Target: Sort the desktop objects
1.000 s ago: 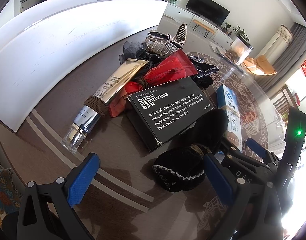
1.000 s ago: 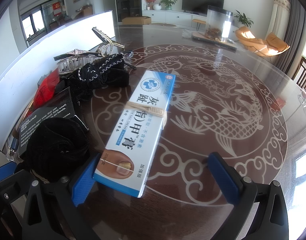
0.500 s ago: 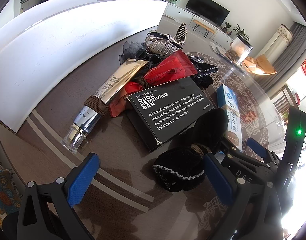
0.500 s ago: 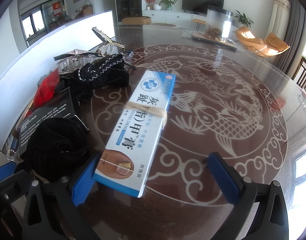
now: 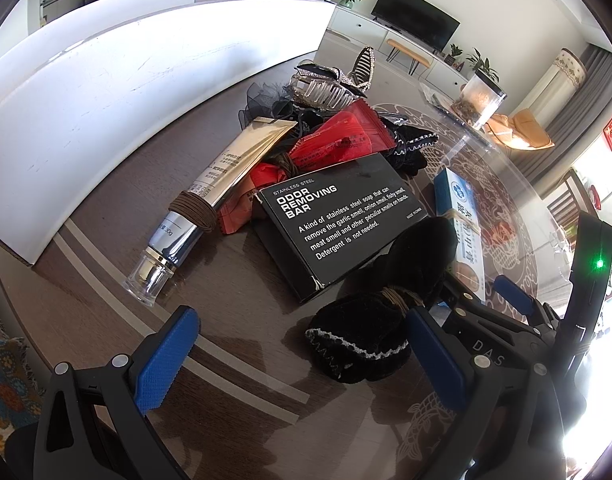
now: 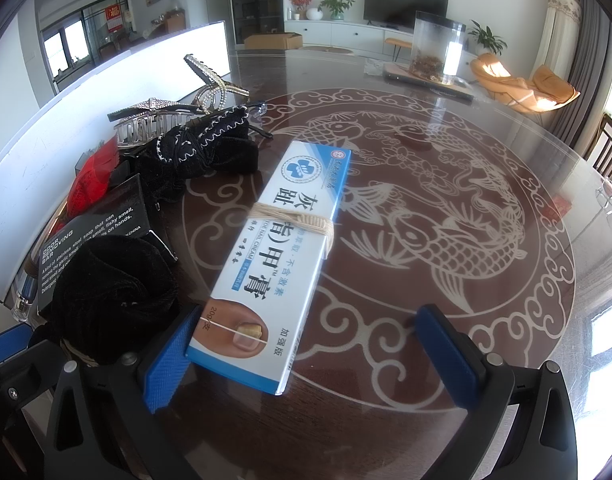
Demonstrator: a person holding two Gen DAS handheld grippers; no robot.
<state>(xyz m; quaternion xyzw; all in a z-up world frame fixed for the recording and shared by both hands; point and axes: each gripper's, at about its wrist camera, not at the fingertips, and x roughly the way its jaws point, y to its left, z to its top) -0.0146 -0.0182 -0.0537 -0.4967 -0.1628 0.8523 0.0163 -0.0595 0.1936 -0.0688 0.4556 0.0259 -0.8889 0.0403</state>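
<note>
A pile lies on the glass-topped table (image 5: 106, 280): a silver cream tube (image 5: 202, 200), red packets (image 5: 341, 140), a black "odor removing bar" box (image 5: 341, 224), black velvet scrunchies (image 5: 369, 332), rhinestone hair claws (image 5: 325, 88). A blue-white nail cream box (image 6: 278, 256) lies in front of my right gripper (image 6: 309, 356), which is open; its left finger touches the box's near corner. My left gripper (image 5: 302, 356) is open and empty, the near scrunchie by its right finger. The right gripper also shows in the left wrist view (image 5: 505, 312).
A long white board (image 5: 106, 92) stands along the table's left side behind the pile. A clear container (image 6: 433, 52) sits on a tray at the far edge. The fish-patterned table centre (image 6: 425, 220) lies to the right of the nail cream box.
</note>
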